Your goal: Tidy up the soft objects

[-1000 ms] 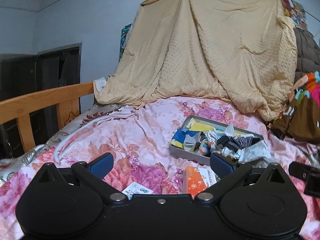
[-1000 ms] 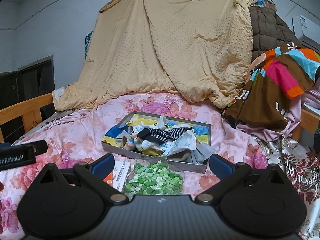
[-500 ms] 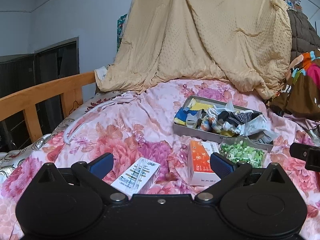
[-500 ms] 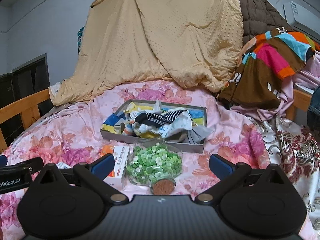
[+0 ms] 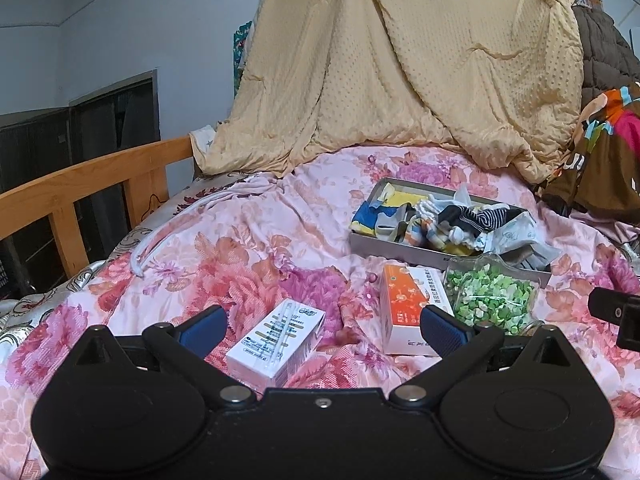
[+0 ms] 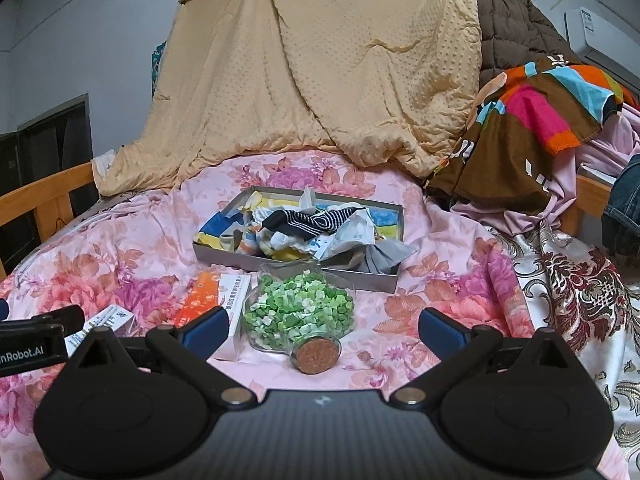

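Note:
A grey shallow box (image 5: 362, 240) (image 6: 224, 252) lies on the floral bedspread, heaped with socks and small cloths: a dark striped one (image 6: 316, 219) (image 5: 486, 216) on top, white and grey ones spilling over its right rim. My left gripper (image 5: 320, 326) is open and empty, held above a white carton (image 5: 276, 344), well short of the box. My right gripper (image 6: 322, 326) is open and empty, just behind a glass jar of green bits (image 6: 300, 316) with a cork stopper (image 6: 316, 356).
An orange and white carton (image 5: 404, 308) (image 6: 212, 300) lies left of the jar (image 5: 494, 298). A tan blanket (image 6: 312, 64) hangs behind the box. Colourful clothes (image 6: 536, 128) pile at the right. A wooden bed rail (image 5: 80, 188) runs along the left.
Both grippers have drawn back and tilted down: the box sits farther off, and the cartons and jar have come into full view. Both stay open.

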